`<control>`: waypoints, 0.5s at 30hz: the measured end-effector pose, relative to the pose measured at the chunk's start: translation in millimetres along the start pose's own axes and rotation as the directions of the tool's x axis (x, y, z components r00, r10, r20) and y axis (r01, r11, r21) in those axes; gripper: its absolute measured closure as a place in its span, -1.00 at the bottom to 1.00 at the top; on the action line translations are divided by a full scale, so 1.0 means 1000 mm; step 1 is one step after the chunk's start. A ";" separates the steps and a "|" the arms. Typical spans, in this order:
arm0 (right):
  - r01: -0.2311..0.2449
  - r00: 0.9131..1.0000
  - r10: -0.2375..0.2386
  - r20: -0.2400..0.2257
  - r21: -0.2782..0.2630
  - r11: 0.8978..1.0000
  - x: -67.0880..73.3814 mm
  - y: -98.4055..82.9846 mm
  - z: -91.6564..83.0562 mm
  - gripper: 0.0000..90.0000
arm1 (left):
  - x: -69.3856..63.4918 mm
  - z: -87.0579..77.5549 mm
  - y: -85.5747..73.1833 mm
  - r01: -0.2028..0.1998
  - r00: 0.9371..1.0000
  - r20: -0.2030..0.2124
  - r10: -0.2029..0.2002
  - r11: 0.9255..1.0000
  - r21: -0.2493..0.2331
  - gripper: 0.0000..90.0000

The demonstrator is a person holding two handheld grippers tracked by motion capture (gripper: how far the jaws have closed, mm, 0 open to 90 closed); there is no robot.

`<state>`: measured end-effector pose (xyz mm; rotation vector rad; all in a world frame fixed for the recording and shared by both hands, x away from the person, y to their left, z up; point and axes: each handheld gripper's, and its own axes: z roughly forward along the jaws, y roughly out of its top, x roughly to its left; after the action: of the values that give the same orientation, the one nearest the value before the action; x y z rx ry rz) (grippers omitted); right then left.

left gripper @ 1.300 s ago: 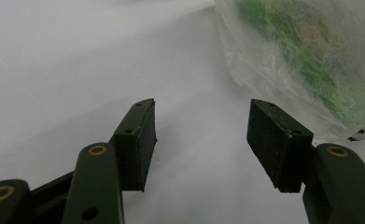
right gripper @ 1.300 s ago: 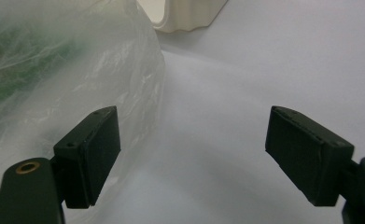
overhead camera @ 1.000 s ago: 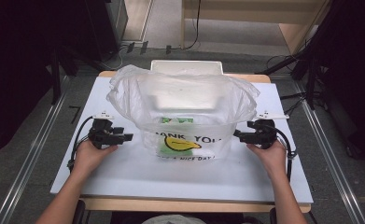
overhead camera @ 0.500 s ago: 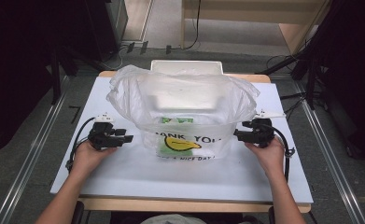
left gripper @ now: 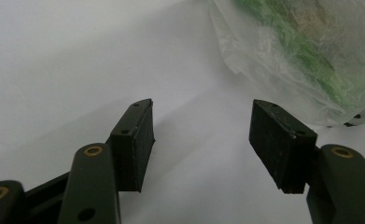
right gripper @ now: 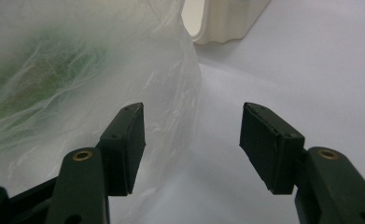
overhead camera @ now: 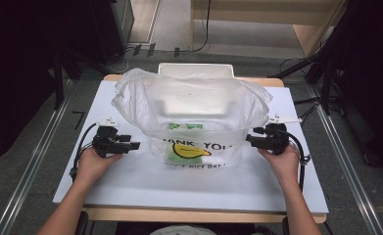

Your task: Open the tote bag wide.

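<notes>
Both grippers, left (overhead camera: 133, 145) and right (overhead camera: 251, 138), spread empty beside the plastic bag (overhead camera: 191, 110) mid-frame; right's jaws just narrowing; next likely pinching its sides.

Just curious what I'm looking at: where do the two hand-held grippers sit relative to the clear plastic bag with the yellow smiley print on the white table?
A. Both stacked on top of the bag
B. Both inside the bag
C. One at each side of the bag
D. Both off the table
C: the high view shows the left gripper and the right gripper flanking the clear plastic bag, fingers open and empty.
</notes>
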<state>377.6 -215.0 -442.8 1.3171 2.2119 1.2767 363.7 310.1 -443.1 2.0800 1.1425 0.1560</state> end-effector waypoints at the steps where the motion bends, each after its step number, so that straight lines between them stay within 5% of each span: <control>1: -0.001 1.000 0.001 0.002 0.004 1.000 0.000 0.000 0.000 -0.08 | 0.000 0.000 0.000 -0.001 1.000 0.002 0.001 1.000 -0.002 -0.12; 15: -0.004 1.000 0.004 -0.011 0.013 1.000 -0.001 0.000 0.000 -0.05 | -0.003 0.001 0.002 -0.023 1.000 -0.001 0.023 1.000 0.006 -0.04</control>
<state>377.8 -215.5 -442.7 1.3233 2.2299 1.2758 363.7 306.4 -442.2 2.0987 1.1211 0.1647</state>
